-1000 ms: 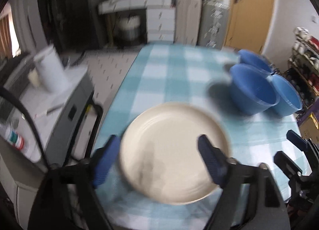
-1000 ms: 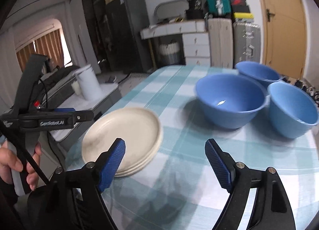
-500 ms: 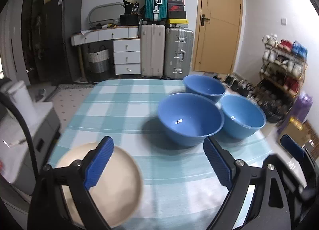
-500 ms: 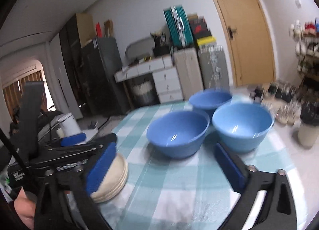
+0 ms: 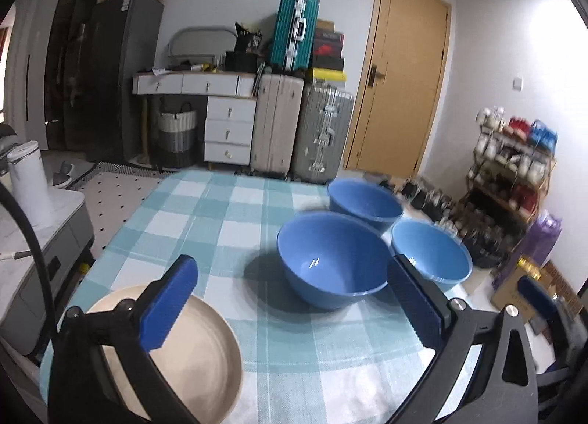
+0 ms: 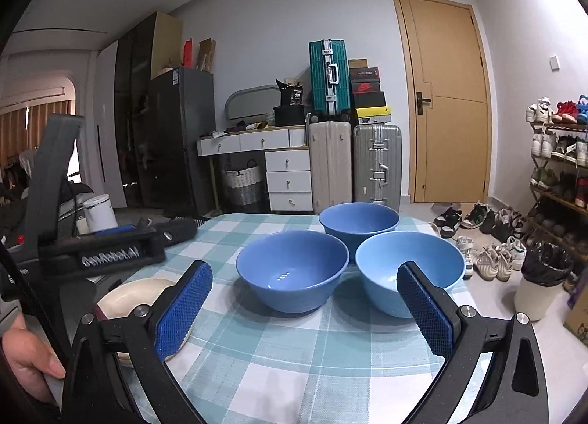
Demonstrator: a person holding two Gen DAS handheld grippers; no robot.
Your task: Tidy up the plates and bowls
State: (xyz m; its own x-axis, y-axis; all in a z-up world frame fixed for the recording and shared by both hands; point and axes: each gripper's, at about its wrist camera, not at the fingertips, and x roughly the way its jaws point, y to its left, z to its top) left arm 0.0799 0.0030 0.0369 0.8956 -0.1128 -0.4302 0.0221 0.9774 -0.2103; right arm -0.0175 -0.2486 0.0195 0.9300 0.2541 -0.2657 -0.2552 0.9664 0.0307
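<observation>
Three blue bowls stand on the checked tablecloth [image 5: 220,225]: a near one [image 5: 330,258] [image 6: 292,269], a far one [image 5: 364,199] [image 6: 358,220] and a lighter right one [image 5: 431,256] [image 6: 409,269]. A stack of cream plates [image 5: 198,357] [image 6: 136,295] lies at the table's near left corner. My left gripper [image 5: 294,302] is open and empty, above the table in front of the near bowl. My right gripper [image 6: 303,308] is open and empty, in front of the near and right bowls. The left gripper's body [image 6: 106,251] shows at the left of the right wrist view.
A grey cart with a white canister [image 5: 27,181] stands left of the table. Suitcases [image 6: 352,163] and white drawers [image 6: 288,181] line the far wall beside a wooden door [image 6: 446,104]. A shoe rack [image 6: 558,159] and a bin [image 6: 538,277] stand to the right.
Both grippers have swung up and right, from over the plates toward the bowls. The plates have slid to the lower left of both views. Both grippers stay open.
</observation>
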